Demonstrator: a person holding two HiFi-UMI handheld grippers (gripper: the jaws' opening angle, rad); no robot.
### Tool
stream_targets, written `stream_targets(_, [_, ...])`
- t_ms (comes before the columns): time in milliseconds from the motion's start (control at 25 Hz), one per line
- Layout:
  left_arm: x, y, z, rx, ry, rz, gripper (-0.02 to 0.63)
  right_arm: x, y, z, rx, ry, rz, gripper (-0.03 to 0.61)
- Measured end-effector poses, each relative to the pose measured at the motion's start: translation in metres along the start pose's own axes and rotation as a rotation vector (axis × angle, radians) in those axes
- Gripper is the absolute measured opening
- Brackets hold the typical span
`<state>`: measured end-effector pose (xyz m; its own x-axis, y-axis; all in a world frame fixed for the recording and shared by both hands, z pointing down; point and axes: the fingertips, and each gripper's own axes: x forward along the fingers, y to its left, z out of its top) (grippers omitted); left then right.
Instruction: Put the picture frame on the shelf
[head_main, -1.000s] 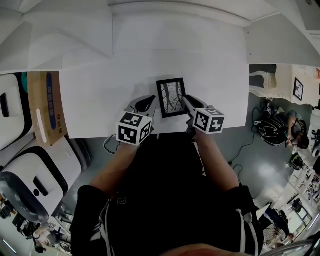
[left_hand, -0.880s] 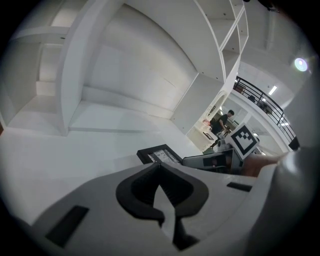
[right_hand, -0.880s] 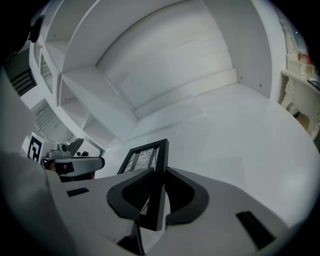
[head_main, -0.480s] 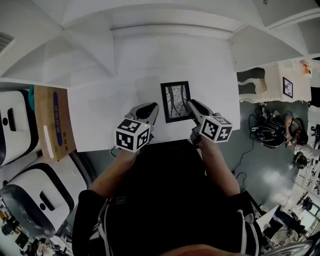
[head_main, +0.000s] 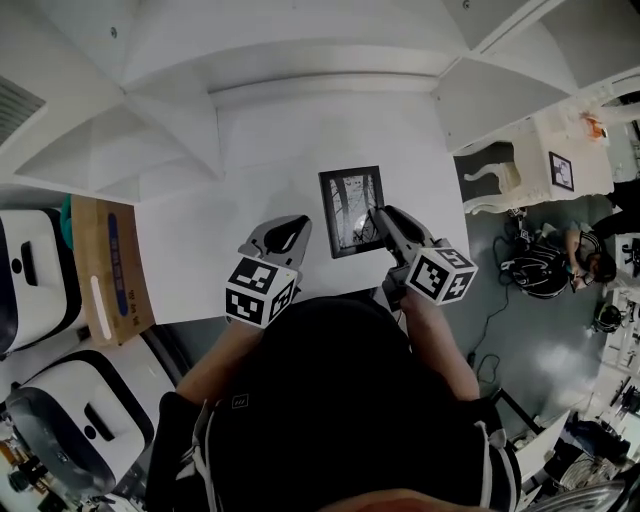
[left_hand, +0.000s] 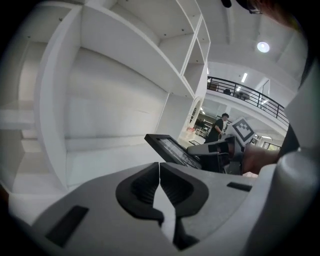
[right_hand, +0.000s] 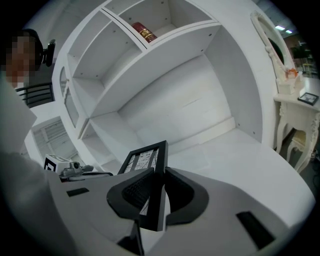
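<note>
The black picture frame (head_main: 351, 210) hangs in the air above the white counter (head_main: 200, 250), its print facing up in the head view. My right gripper (head_main: 377, 214) is shut on the frame's right edge. In the right gripper view the frame (right_hand: 144, 161) stands edge-on between the pads (right_hand: 131, 190), in front of the white shelf unit (right_hand: 165, 47). My left gripper (head_main: 298, 224) hovers just left of the frame, shut with nothing in it. The left gripper (left_hand: 160, 186) view shows its pads together, with the frame (left_hand: 169, 148) and the right gripper (left_hand: 220, 149) beyond to the right.
Shelf compartments (head_main: 330, 85) rise behind the counter; a red object (right_hand: 145, 33) sits in an upper one. A cardboard box (head_main: 108, 268) and white appliances (head_main: 35, 275) stand at the left. A white side table (head_main: 545, 150) is at the right. A person (left_hand: 219, 128) stands far off.
Both grippers have risen, and the frame has come up off the counter in the right gripper. The head view has tilted up, showing more of the shelves.
</note>
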<state>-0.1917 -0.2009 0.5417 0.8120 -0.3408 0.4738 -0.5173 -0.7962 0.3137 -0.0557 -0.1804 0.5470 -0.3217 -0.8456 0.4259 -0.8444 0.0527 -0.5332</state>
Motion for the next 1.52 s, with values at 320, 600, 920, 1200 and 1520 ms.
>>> stream_targets(320, [0.017, -0.041, 0.017, 0.026, -0.032, 0.01, 0.008, -0.032, -0.02, 0.019, 0.001, -0.046, 0.035, 0.078])
stream_targets(600, [0.039, -0.08, 0.028, 0.025, -0.049, 0.034, 0.008, -0.061, -0.048, 0.036, 0.02, -0.068, 0.082, 0.078])
stream_targets(920, [0.05, -0.129, 0.051, 0.01, -0.105, 0.018, 0.008, -0.105, -0.065, 0.075, 0.019, -0.151, 0.144, 0.077])
stream_targets(1200, [0.06, -0.174, 0.083, 0.037, -0.163, -0.026, 0.009, -0.14, -0.077, 0.116, -0.003, -0.235, 0.182, 0.077])
stream_targets(1520, [0.052, -0.194, 0.11, 0.132, -0.218, -0.052, 0.009, -0.162, -0.062, 0.139, -0.031, -0.316, 0.207, 0.077])
